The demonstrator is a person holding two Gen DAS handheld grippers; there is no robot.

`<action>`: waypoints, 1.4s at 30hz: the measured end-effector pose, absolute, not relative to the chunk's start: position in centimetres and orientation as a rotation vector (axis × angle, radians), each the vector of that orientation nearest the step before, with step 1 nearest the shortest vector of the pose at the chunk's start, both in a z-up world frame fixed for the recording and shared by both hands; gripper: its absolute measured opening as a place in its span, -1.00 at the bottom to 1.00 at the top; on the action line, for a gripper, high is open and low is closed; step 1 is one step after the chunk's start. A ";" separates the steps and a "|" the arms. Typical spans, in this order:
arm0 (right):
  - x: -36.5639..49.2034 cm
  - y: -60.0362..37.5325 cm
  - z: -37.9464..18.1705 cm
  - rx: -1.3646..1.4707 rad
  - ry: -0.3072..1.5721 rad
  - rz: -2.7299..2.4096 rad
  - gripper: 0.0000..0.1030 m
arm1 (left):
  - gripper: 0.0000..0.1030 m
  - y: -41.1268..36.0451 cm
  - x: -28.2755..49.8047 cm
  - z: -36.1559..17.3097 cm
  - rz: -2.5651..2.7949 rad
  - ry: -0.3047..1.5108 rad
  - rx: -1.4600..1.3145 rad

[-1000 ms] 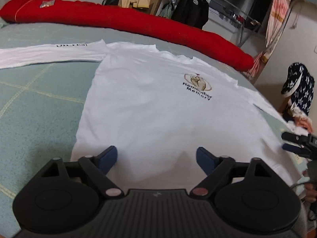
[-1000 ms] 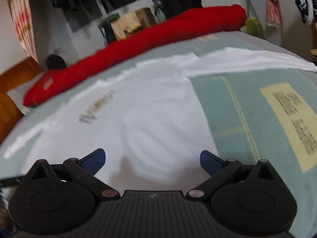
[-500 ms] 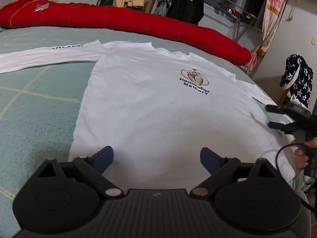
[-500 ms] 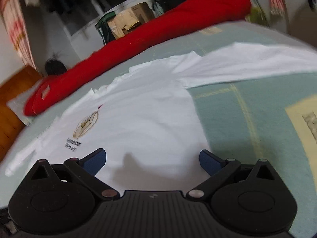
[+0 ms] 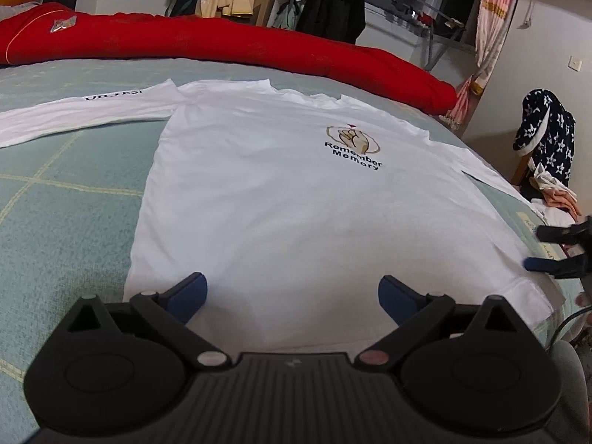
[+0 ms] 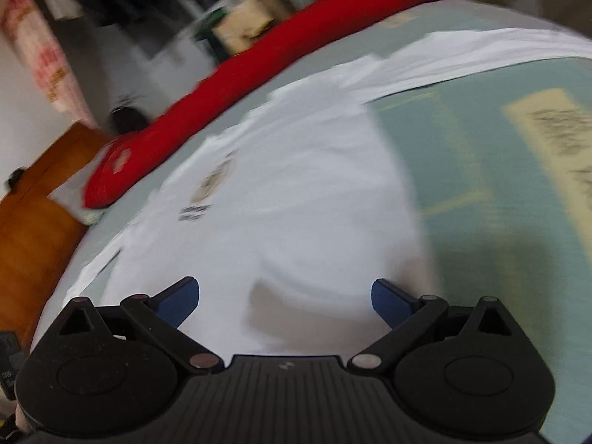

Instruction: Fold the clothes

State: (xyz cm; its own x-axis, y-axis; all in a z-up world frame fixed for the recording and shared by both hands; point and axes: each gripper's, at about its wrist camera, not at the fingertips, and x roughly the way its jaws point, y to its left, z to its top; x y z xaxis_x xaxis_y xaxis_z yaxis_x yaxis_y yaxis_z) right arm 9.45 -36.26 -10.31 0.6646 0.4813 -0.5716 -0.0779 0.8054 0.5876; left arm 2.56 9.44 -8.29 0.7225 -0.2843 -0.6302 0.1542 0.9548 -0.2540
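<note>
Two grippers were over the bed, both with jaws spread wide and nothing between the blue pads. Left gripper (image 5: 292, 294) hung above the hem end of a white long-sleeved shirt (image 5: 296, 192), which lay flat, front up, straight ahead of it on the pale green blanket (image 5: 66, 214). Chest print with "Remember Memory" (image 5: 353, 150) sat ahead and slightly right of the left gripper's fingers; one sleeve (image 5: 74, 111) ran out to the far left, with dark lettering near the shoulder. Right gripper (image 5: 536, 249) showed at the right edge of the left wrist view, fingers apart, just beside the shirt's right lower edge; contact with the cloth couldn't be told. Right wrist view was motion-blurred: right gripper (image 6: 285, 298) was over the shirt (image 6: 296, 203) near its hem, the shirt's side edge running ahead on the right, bare blanket (image 6: 499, 203) beyond it to the right, and the other sleeve (image 6: 481, 55) stretched far ahead-right. Long red bolster (image 5: 222, 44) lay across the far side of the bed, beyond the shirt's collar. Hanging clothes (image 5: 333, 11) were past that.
</note>
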 end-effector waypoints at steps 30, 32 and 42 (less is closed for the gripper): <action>5.3 -27.6 -10.4 0.314 0.826 0.514 1.00 | 0.91 8.3 -4.3 -7.7 -0.274 0.802 -0.172; 5.1 -28.1 -10.6 0.328 0.821 0.526 1.00 | 0.91 8.8 -4.8 -6.4 -0.270 0.791 -0.160; 5.0 -28.6 -10.5 0.353 0.819 0.534 1.00 | 0.91 9.6 1.1 -6.4 -0.202 0.767 -0.200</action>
State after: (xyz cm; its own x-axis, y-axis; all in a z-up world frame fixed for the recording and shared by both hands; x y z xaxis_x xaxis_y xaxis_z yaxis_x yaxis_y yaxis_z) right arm 5.01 -28.60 -10.54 0.5638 0.5745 -0.5933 -0.3106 0.8131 0.4922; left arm 1.07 9.58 -6.37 0.7028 -0.2528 -0.6650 0.1074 0.9617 -0.2521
